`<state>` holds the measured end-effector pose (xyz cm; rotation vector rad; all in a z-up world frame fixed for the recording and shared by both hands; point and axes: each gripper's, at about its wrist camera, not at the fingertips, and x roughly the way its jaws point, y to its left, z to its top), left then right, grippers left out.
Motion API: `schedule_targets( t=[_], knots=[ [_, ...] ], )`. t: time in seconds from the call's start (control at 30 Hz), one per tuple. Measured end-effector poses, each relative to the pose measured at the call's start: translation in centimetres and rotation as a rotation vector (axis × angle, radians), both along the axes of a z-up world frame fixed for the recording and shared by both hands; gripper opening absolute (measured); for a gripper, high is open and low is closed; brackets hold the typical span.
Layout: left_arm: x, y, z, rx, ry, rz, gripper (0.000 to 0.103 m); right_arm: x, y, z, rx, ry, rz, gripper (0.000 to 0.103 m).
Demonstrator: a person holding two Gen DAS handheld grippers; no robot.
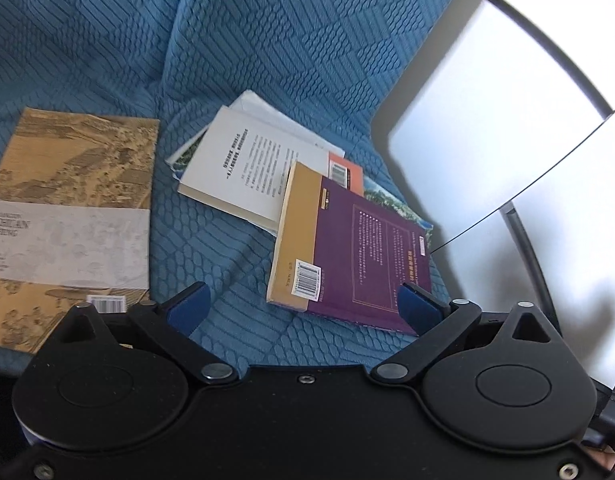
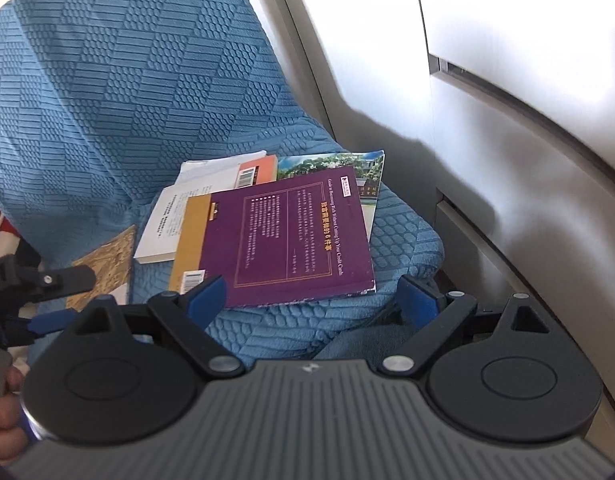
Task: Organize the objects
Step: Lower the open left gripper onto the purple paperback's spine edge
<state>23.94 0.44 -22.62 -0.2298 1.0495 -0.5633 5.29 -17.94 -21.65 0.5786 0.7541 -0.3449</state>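
Note:
A purple and yellow book [image 1: 355, 248] [image 2: 283, 236] lies face down on top of a loose pile on the blue quilted seat [image 1: 227, 248]. Under it are a white book [image 1: 247, 168] [image 2: 163, 228], an orange-cornered book [image 1: 345, 172] [image 2: 257, 172] and a landscape-cover book [image 2: 331, 162]. A separate tan book with an old painting [image 1: 71, 208] [image 2: 103, 264] lies to the left. My left gripper [image 1: 303, 308] is open, just short of the purple book's near edge. My right gripper [image 2: 311, 300] is open too, its left fingertip over the purple book's near corner.
A white cabinet or wall panel [image 1: 507, 128] [image 2: 527, 120] stands close on the right of the seat. The blue back cushion [image 2: 119, 80] rises behind the pile. The left gripper's fingers [image 2: 63, 280] and a hand [image 2: 3, 412] show at the right wrist view's left edge.

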Motion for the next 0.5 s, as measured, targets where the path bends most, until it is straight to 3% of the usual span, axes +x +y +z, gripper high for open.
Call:
schedule_targets(
  t=[0.13,0.2,0.33,0.5],
  knots=[
    [1.2,-1.3,-1.8,0.007,0.024,-0.008,0.093,1.2,-1.3,-1.7,0.037,0.021,0.003,0.091],
    [1.9,-1.9,-2.6,0.005,0.044,-0.012,0.091,1.9,-1.9,-2.6,0.054,0.04,0.008,0.078],
    [3.1,-3.1,-4.6,0.015,0.081,-0.02,0.081,3.3,-3.1,-4.3,0.073,0.071,0.006,0.075],
    [4.3,-4.0,-6.6,0.026,0.12,-0.031,0.077,4.8,-4.5,-5.8,0.074,0.089,0.008,0.071]
  ],
)
